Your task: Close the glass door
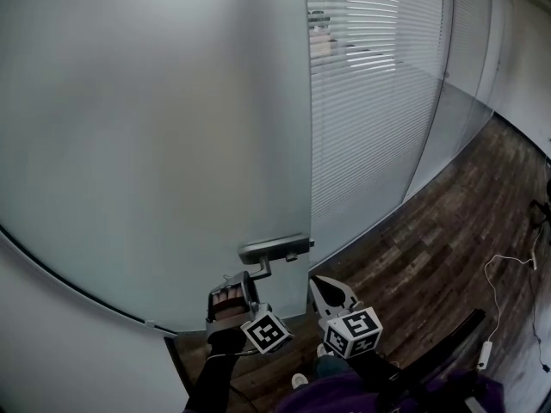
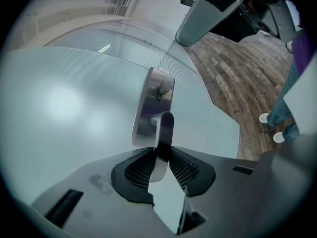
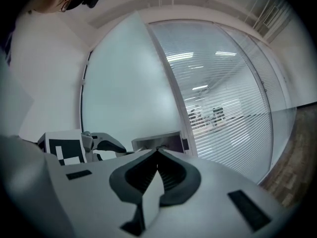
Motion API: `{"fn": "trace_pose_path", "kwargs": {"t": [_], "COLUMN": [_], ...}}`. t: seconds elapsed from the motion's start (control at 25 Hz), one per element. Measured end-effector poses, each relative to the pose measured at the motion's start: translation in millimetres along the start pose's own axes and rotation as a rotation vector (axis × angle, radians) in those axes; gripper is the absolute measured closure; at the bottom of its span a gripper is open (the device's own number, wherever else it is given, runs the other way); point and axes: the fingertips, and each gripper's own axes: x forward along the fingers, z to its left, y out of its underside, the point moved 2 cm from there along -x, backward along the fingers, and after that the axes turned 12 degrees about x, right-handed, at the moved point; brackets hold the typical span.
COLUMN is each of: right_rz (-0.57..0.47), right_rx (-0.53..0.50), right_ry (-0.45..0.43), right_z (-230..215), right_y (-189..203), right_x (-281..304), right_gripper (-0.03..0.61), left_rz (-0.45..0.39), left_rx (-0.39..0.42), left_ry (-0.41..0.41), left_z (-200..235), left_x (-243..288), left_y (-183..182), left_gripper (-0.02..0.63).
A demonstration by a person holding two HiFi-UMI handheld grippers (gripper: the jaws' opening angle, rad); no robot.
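The glass door (image 1: 155,144) is a tall frosted pane that fills the left of the head view. Its free edge runs straight up from the handle plate (image 1: 274,249), a brushed metal block fixed low at that edge. From the plate a lever handle (image 2: 165,130) sticks out toward the person, and the left tongs (image 2: 161,155) are clamped on it. In the left gripper view both ribbed black pads press the lever's flanks, and the bar stands upright between them. The right tongs (image 3: 157,155) hang free just to the right of the handle plate and a little nearer the person, touching neither door nor lever. Their pads meet at the tips and nothing sits between them. The left marker cube (image 1: 265,332) sits below the handle, close beside the right marker cube (image 1: 353,332). Past the door's edge, beyond the plate, a striped glass partition (image 1: 370,101) curves away to the right, with bright ceiling lights showing through its lines. The door seems to stand slightly off that partition, though the warped lens makes the gap hard to judge. Right of the handle and lower lies the dark wooden floor (image 1: 430,231), with a white cable (image 1: 487,349) trailing across it far to the right. The person's pale shoes (image 2: 267,118) stand on the boards.
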Motion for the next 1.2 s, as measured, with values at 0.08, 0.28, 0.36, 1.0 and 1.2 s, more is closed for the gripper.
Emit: {"fn": "trace_pose_path", "kwargs": {"t": [0.08,0.28,0.36,1.0,1.2], "right_rz": [0.009,0.016,0.020,0.070,0.084], "right_rx": [-0.005,0.003,0.008,-0.013,-0.010], "right_ry": [-0.010,-0.039,-0.050,-0.137,-0.140], "right_z": [-6,-19,-22,-53,-61], "right_y": [-9,-22,-22,-23,-28], "right_x": [7,23,30,64,72], "right_gripper": [0.581,0.581,0.581,0.581,0.581], "left_rz": [0.023,0.073,0.084,0.155,0.174], "left_rx": [0.006,0.018,0.016,-0.026,-0.033], "left_ry": [-0.012,-0.048,-0.055,-0.051,-0.049], "left_z": [5,19,22,28,36], "left_x": [3,13,18,52,62], "left_y": [1,4,6,-1,2], "left_gripper": [0.517,0.515,0.515,0.515,0.515]}}
